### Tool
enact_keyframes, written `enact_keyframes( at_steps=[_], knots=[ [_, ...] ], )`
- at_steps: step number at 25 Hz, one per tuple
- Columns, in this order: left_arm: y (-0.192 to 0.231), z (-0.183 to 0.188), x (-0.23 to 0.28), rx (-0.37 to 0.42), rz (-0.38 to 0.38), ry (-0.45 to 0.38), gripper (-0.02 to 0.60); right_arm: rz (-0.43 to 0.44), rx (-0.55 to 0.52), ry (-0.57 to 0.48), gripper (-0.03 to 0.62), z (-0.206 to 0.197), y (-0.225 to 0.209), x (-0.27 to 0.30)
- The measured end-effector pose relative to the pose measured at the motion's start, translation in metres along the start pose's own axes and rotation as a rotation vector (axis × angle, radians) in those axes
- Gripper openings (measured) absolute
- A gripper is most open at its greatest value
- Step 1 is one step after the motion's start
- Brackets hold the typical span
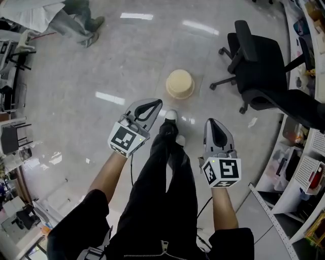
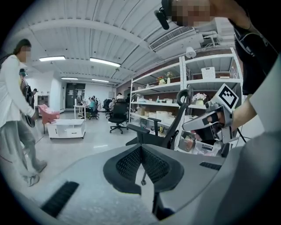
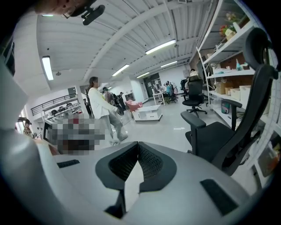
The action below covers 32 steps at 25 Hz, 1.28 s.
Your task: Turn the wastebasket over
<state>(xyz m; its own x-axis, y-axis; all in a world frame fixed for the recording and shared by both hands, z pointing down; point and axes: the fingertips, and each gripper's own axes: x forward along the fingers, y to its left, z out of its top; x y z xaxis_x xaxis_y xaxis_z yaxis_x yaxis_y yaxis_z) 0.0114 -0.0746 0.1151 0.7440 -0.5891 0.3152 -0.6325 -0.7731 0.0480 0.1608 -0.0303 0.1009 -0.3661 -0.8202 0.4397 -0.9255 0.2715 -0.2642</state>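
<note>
The cream round wastebasket [image 1: 180,84] stands on the pale floor ahead of me; its flat closed end seems to face up. My left gripper [image 1: 157,103] hangs in the air short of it and to its left, jaws shut with nothing between them [image 2: 140,147]. My right gripper [image 1: 209,122] is level with it on the right, also shut and empty [image 3: 137,145]. The right gripper [image 2: 211,121] also shows in the left gripper view. Neither gripper touches the basket, which neither gripper view shows.
A black office chair [image 1: 264,71] stands just right of the basket. White shelving [image 1: 304,162] with goods lines the right side. A person in white [image 1: 66,15] stands at the far left. My own black-trousered leg and shoe [image 1: 170,118] lie between the grippers.
</note>
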Motion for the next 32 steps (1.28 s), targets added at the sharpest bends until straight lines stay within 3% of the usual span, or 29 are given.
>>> enact_keyframes(
  at_steps=[7, 18, 21, 24, 29, 32],
  knots=[
    [0.066, -0.129, 0.087, -0.036, -0.001, 0.016, 0.005, -0.015, -0.004, 0.020, 0.011, -0.082, -0.065, 0.113],
    [0.142, -0.350, 0.210, 0.028, -0.068, -0.019, 0.013, 0.111, -0.116, 0.076, 0.012, -0.274, -0.143, 0.301],
    [0.155, -0.403, 0.237, 0.018, -0.108, -0.016, 0.126, 0.111, -0.160, 0.068, 0.031, -0.314, -0.160, 0.343],
    [0.166, -0.453, 0.261, -0.043, -0.148, 0.017, 0.248, 0.139, -0.170, 0.098, 0.122, -0.351, -0.175, 0.380],
    [0.179, -0.512, 0.284, -0.129, -0.244, 0.058, 0.340, 0.237, -0.105, 0.226, 0.227, -0.407, -0.195, 0.429],
    [0.180, -0.532, 0.284, -0.198, -0.312, 0.084, 0.362, 0.282, -0.099, 0.305, 0.268, -0.429, -0.204, 0.446]
  ],
)
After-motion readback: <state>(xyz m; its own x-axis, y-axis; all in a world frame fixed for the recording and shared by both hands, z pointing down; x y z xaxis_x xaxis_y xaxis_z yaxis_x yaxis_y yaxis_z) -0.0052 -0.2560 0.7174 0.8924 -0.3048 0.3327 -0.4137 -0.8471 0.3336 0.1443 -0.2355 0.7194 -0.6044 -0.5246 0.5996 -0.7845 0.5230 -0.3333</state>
